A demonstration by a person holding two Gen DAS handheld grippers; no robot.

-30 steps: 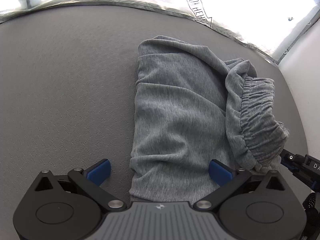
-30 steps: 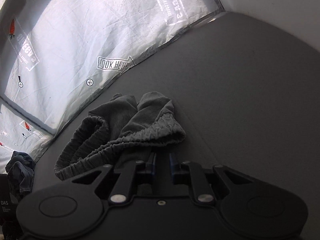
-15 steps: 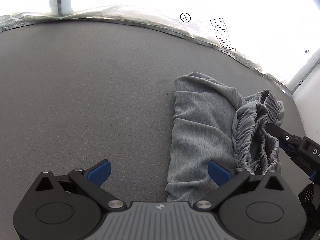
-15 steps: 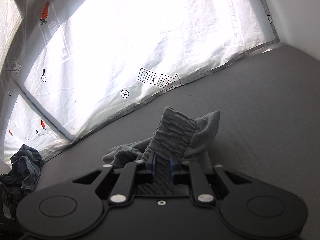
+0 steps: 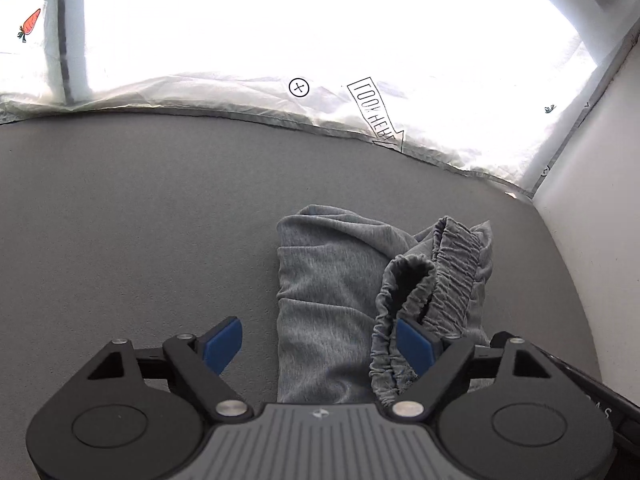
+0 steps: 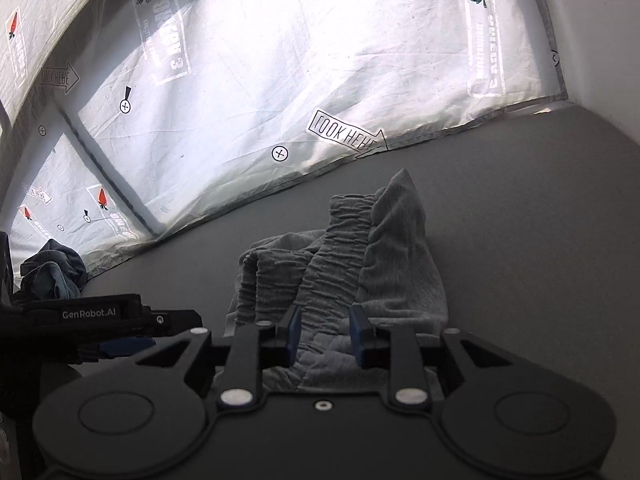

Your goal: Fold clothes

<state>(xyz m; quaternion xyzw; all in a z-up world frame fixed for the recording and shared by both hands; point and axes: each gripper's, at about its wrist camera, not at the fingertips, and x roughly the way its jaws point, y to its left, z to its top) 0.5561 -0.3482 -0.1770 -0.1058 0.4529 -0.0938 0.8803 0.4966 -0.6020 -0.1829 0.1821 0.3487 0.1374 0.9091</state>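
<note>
Grey sweat shorts [image 5: 332, 280] lie folded on the dark grey table [image 5: 140, 220], their elastic waistband [image 5: 452, 272] laid over the right side. My left gripper [image 5: 320, 344] hovers open just in front, its blue pads wide apart, the right pad touching the waistband loop. In the right wrist view the shorts [image 6: 400, 264] rise ahead of my right gripper [image 6: 325, 332]. Its fingers stand partly apart with the waistband [image 6: 340, 248] lying loose between them. The left gripper [image 6: 108, 320] shows at that view's left edge.
A backlit white printed sheet [image 6: 280, 80] hangs along the table's far edge. A white wall [image 5: 592, 200] bounds the right side. A pile of dark clothes [image 6: 52, 272] sits at the far left. Bare table [image 6: 540, 220] stretches to the right of the shorts.
The right gripper carried the waistband up and over onto the folded shorts, then its fingers spread and let go. The left gripper drew back from the shorts, staying open.
</note>
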